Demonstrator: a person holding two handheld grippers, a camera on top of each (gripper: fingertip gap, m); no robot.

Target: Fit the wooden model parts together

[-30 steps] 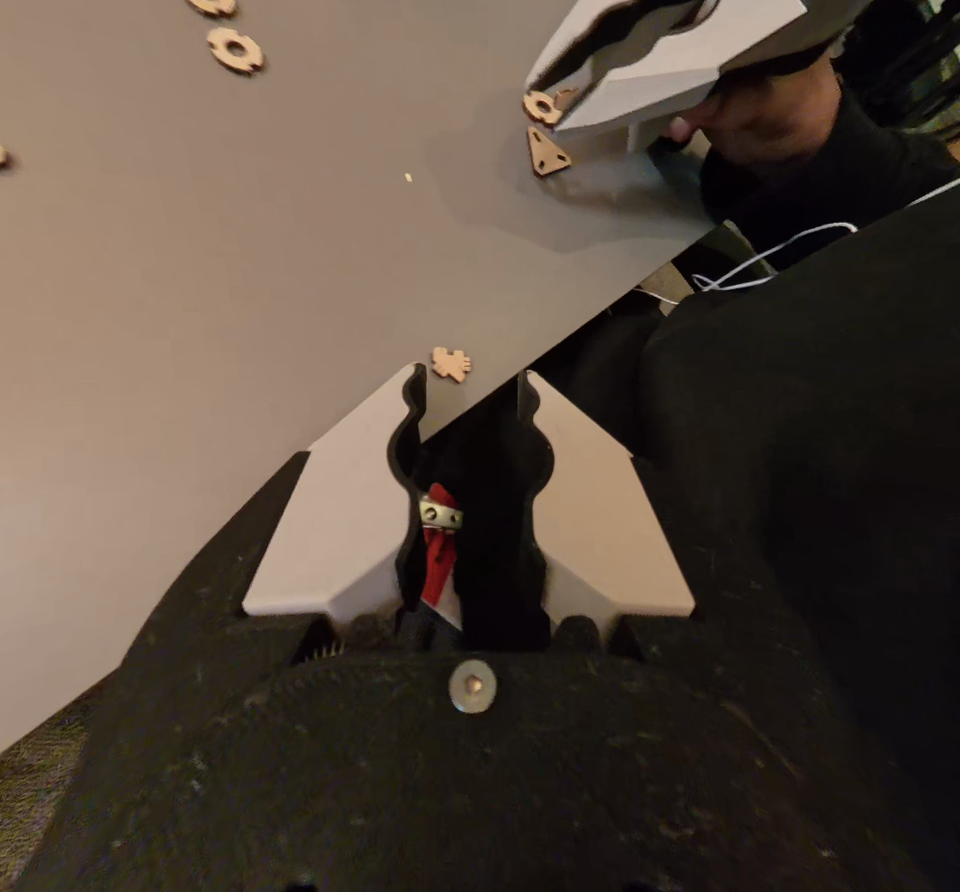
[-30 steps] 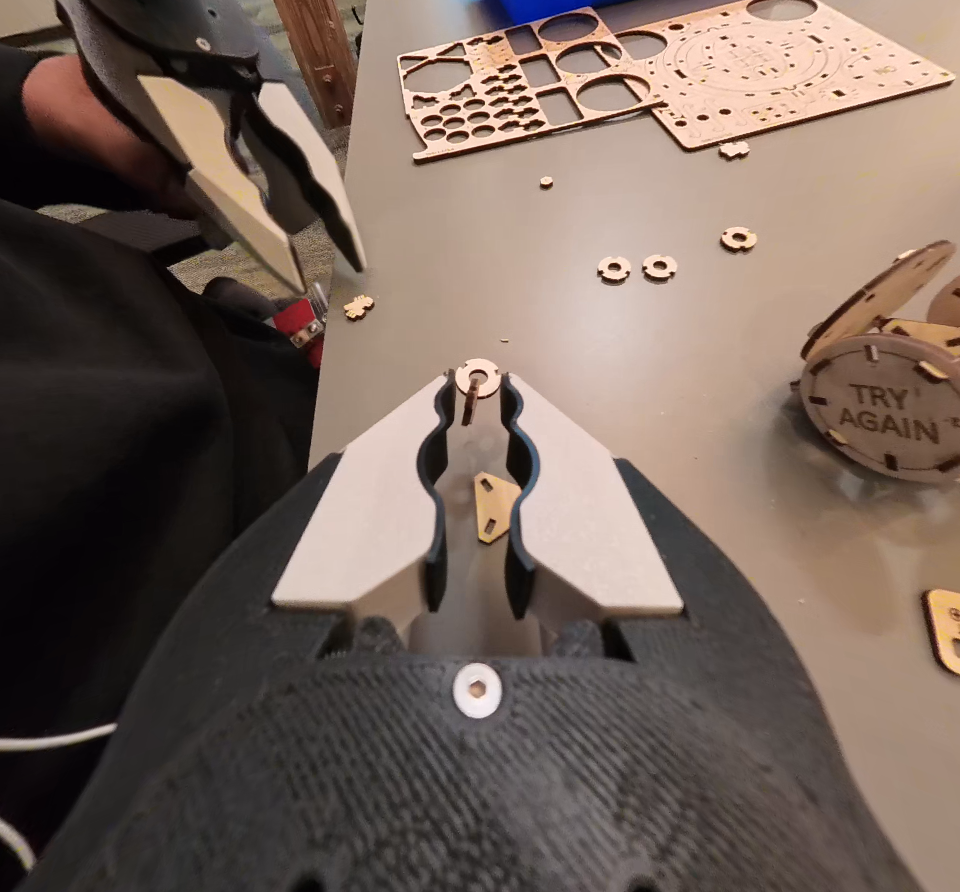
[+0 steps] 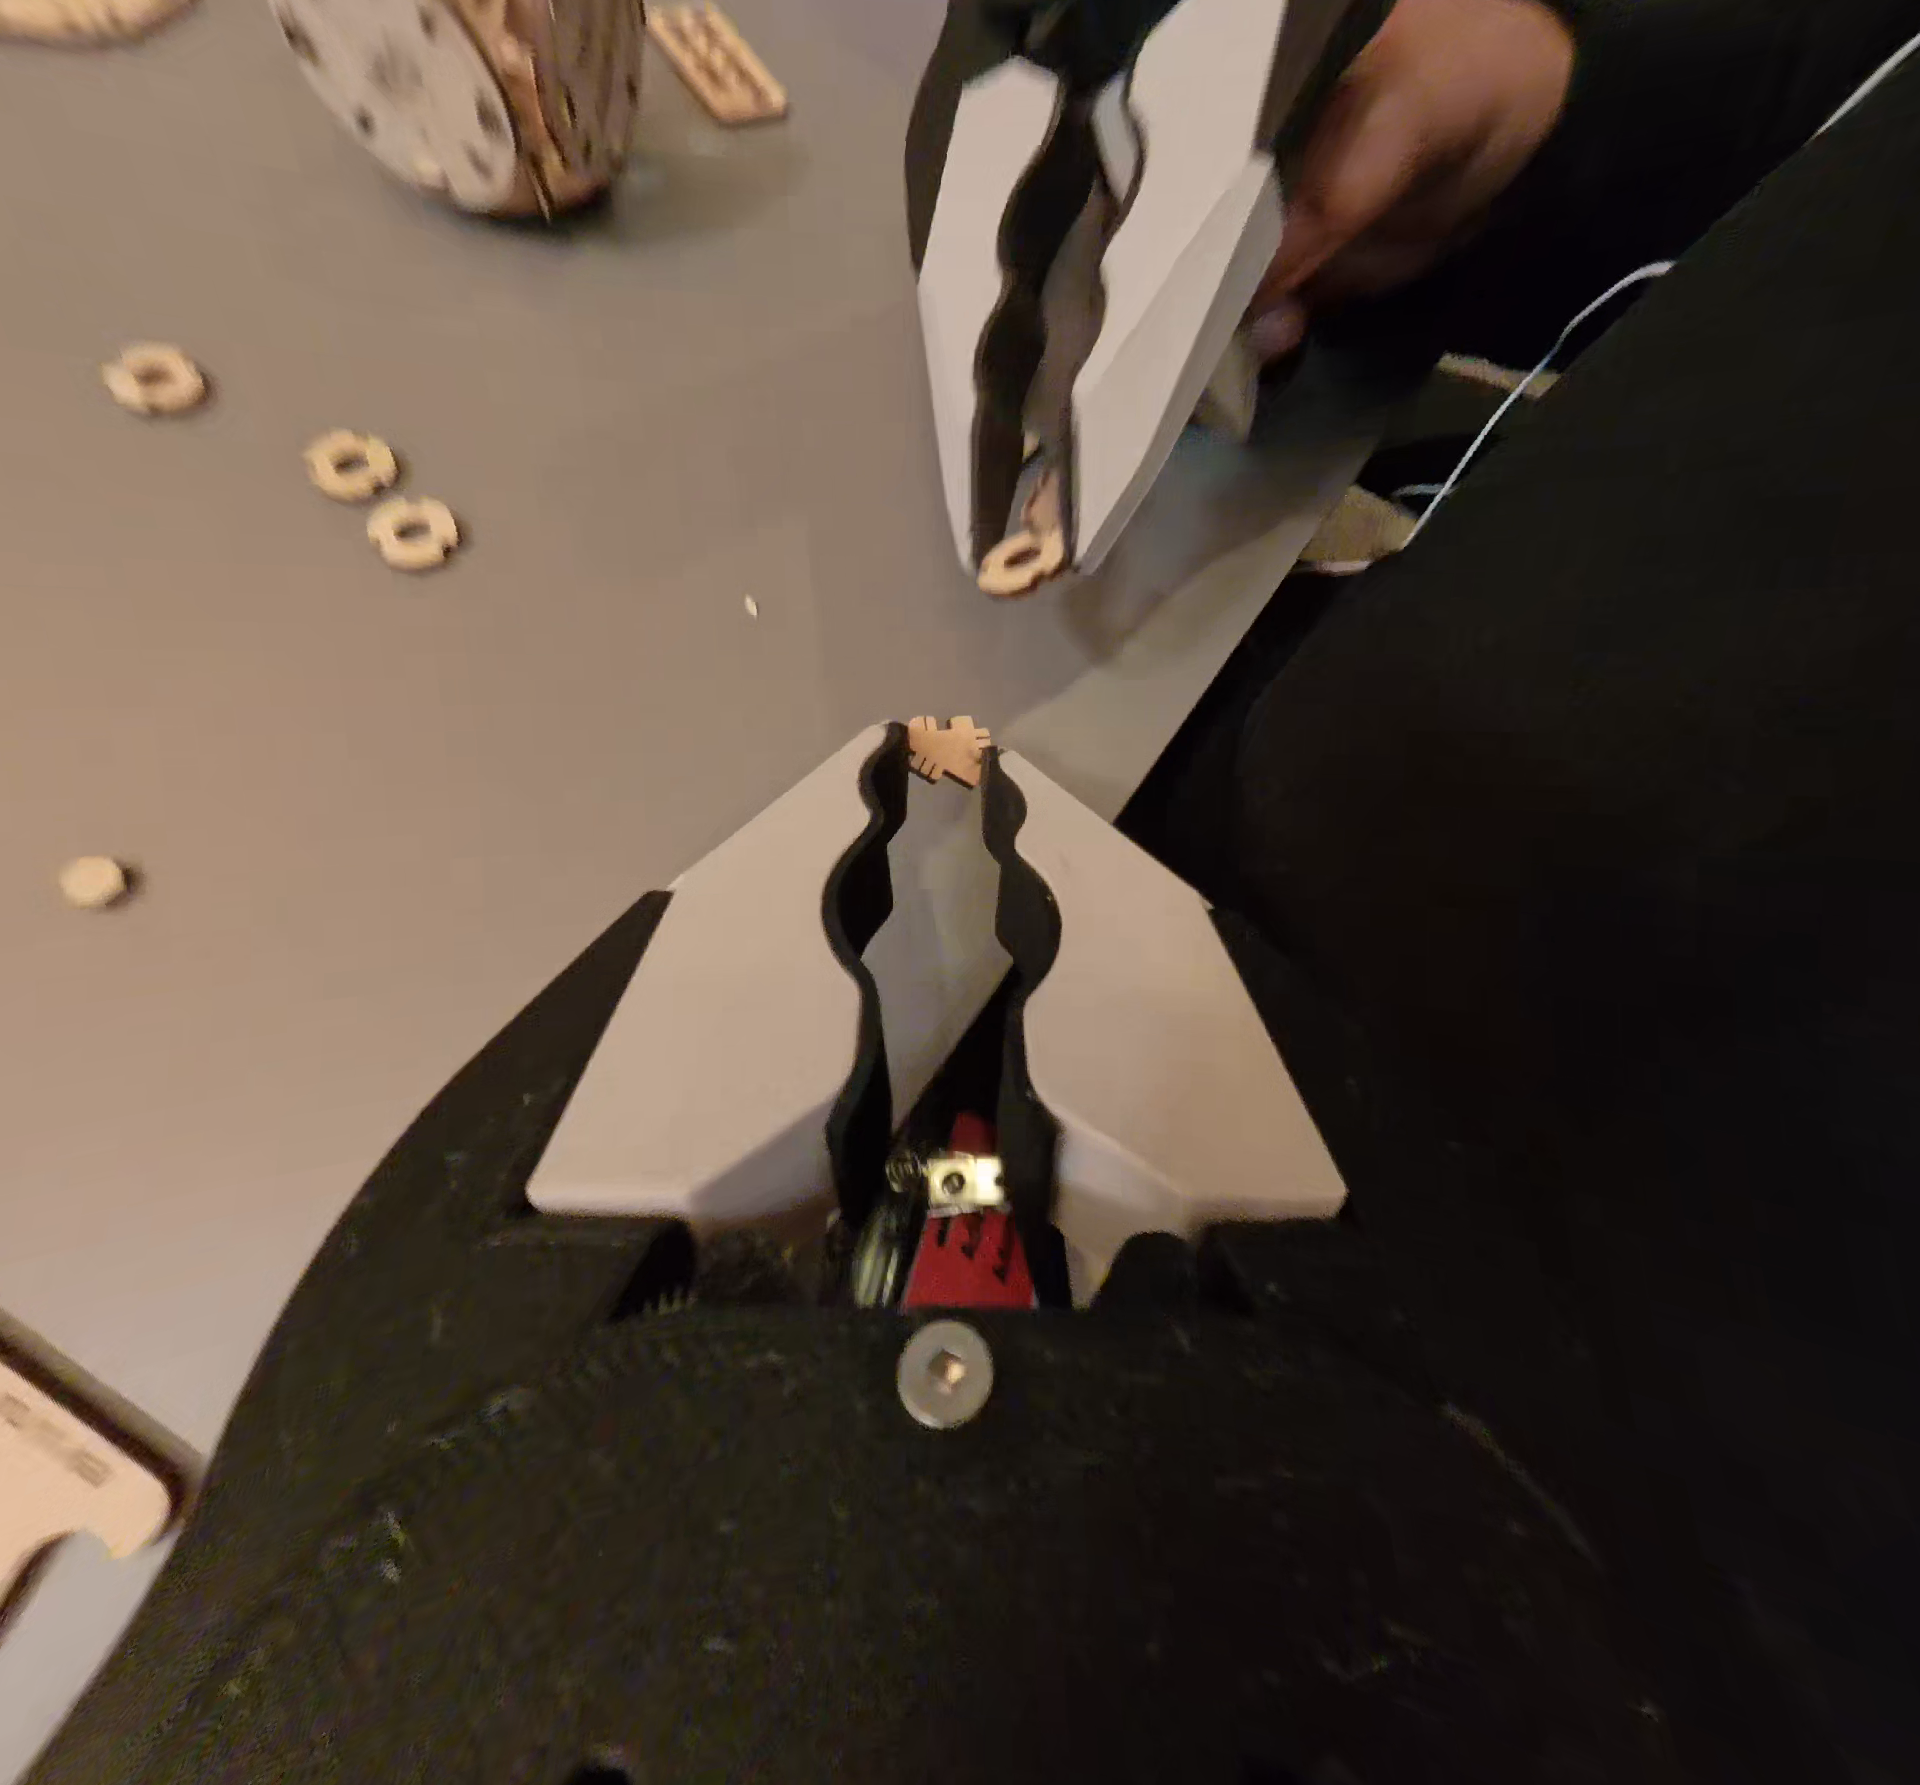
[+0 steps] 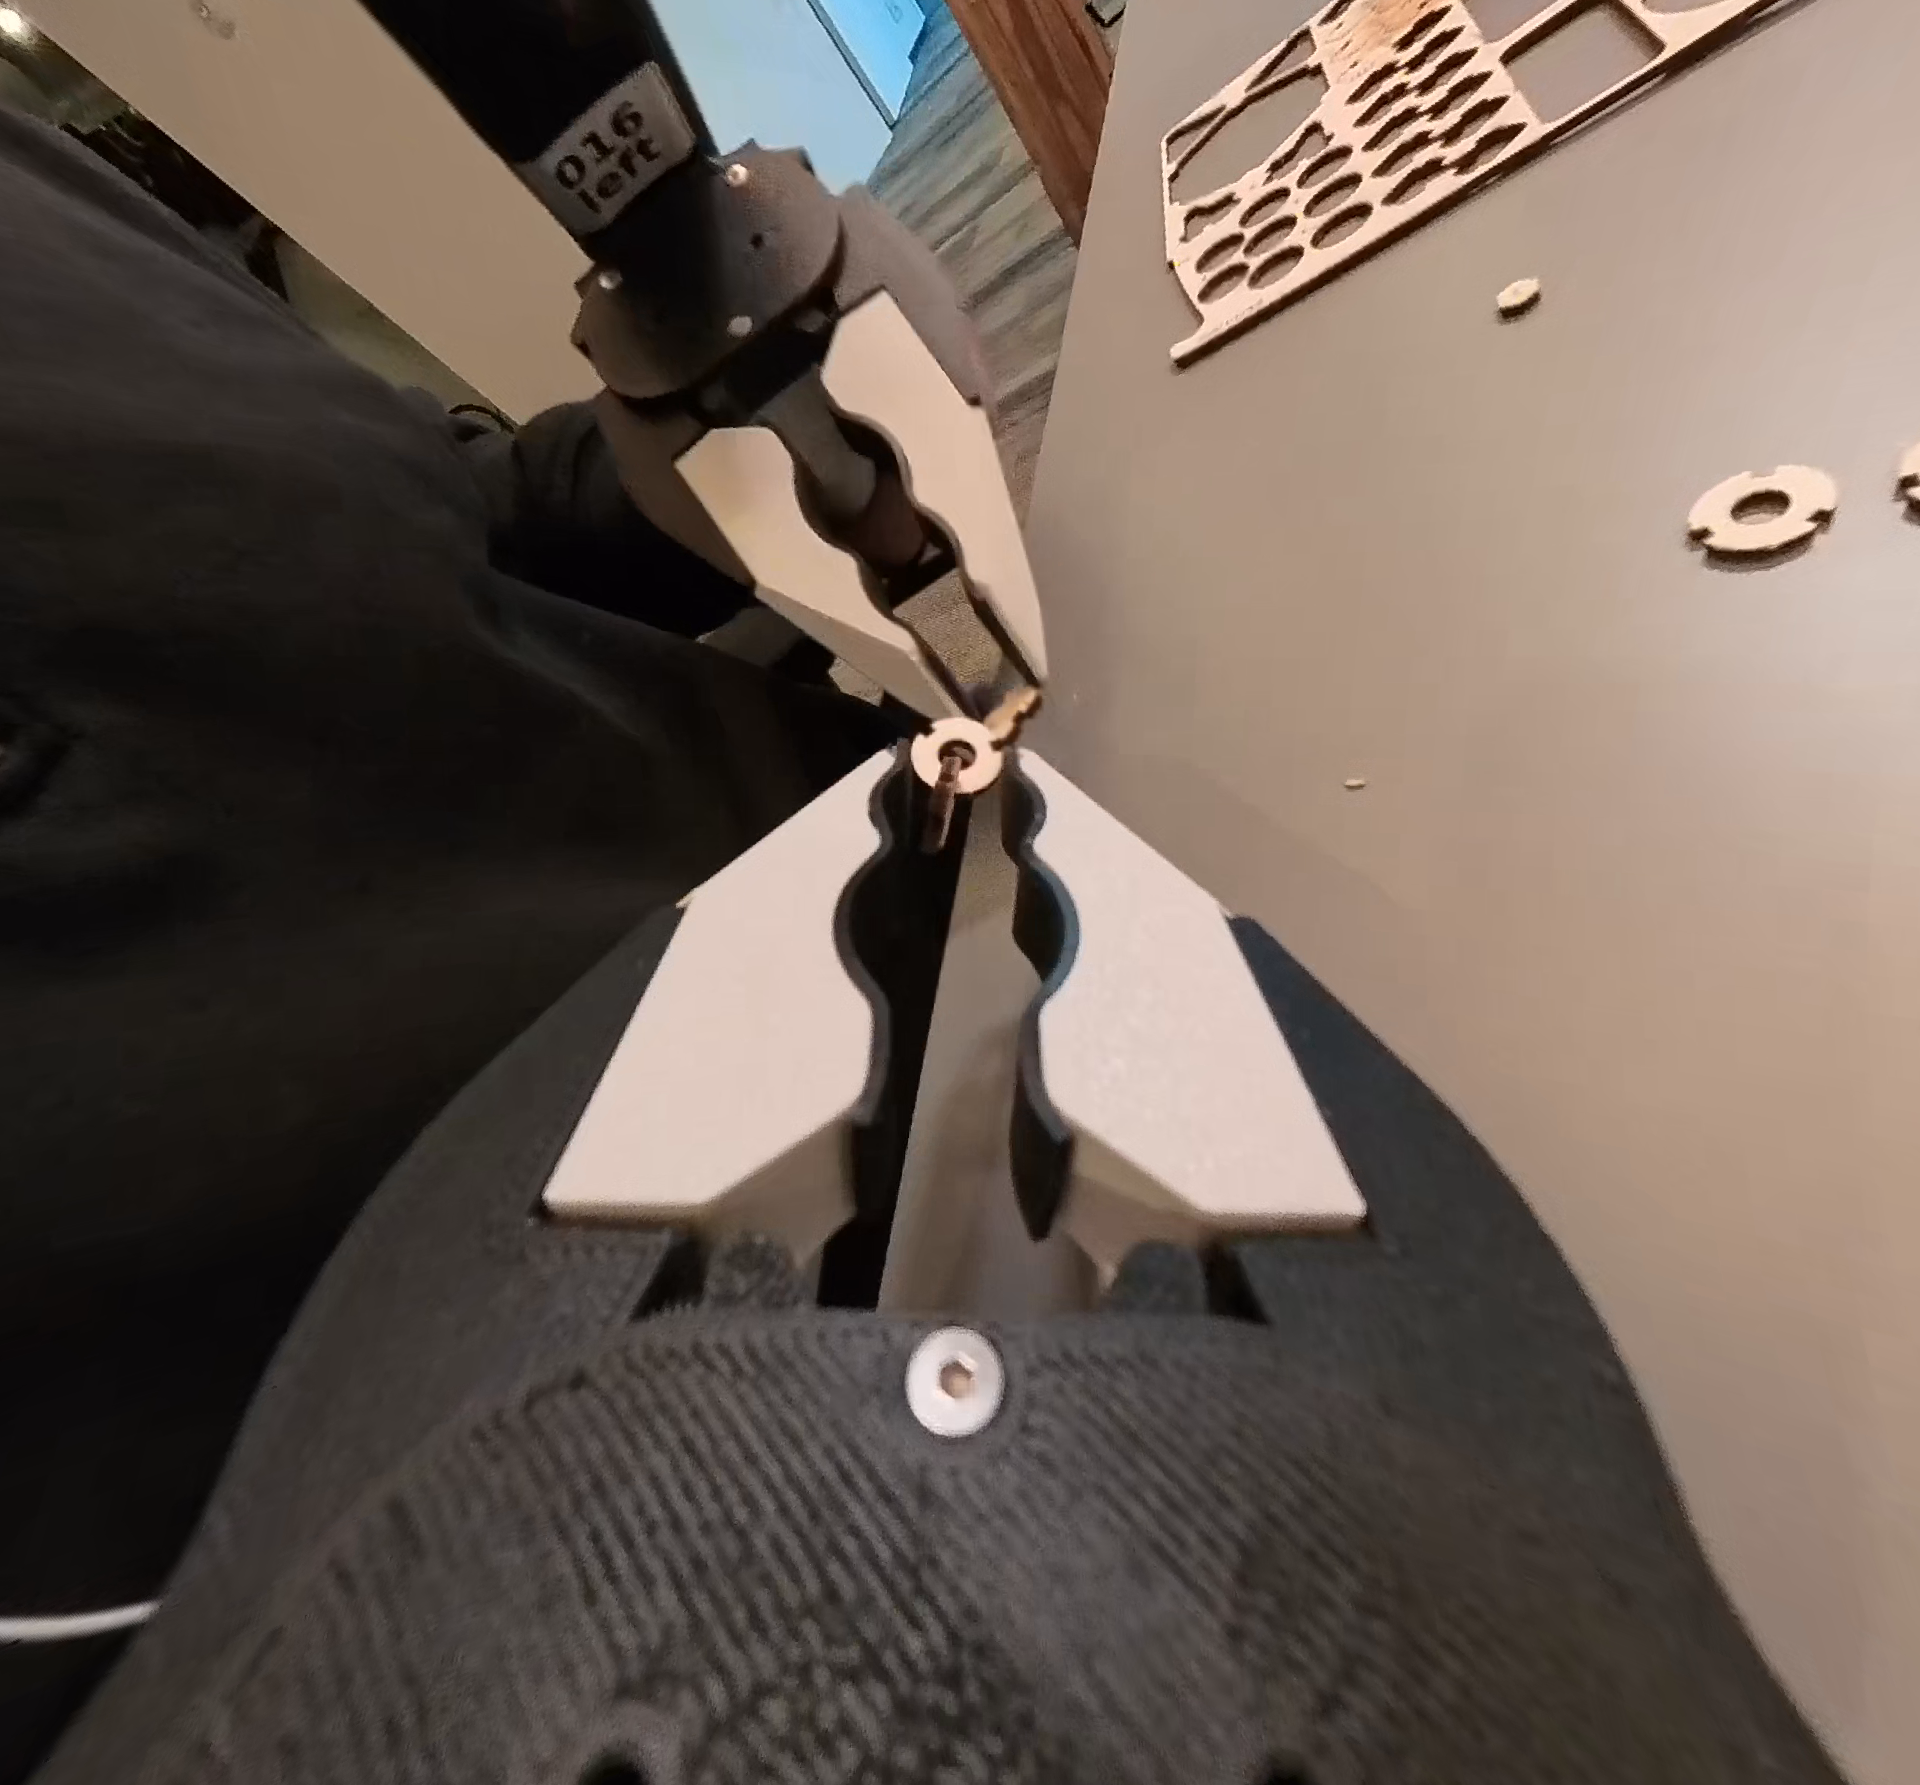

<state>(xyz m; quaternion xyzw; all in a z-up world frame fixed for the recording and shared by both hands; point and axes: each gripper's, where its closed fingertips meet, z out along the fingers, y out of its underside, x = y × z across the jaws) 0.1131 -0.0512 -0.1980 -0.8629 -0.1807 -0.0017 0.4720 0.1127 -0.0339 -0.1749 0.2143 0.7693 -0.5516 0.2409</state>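
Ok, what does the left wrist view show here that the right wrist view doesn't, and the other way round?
Only the left wrist view: the round wooden assembly, slotted strip, and the hand on the right gripper. Only the right wrist view: the cut-out wooden sheet and brown post. Both: the grey table, the left gripper pinching a notched wooden piece, and the right gripper pinching a wooden ring.
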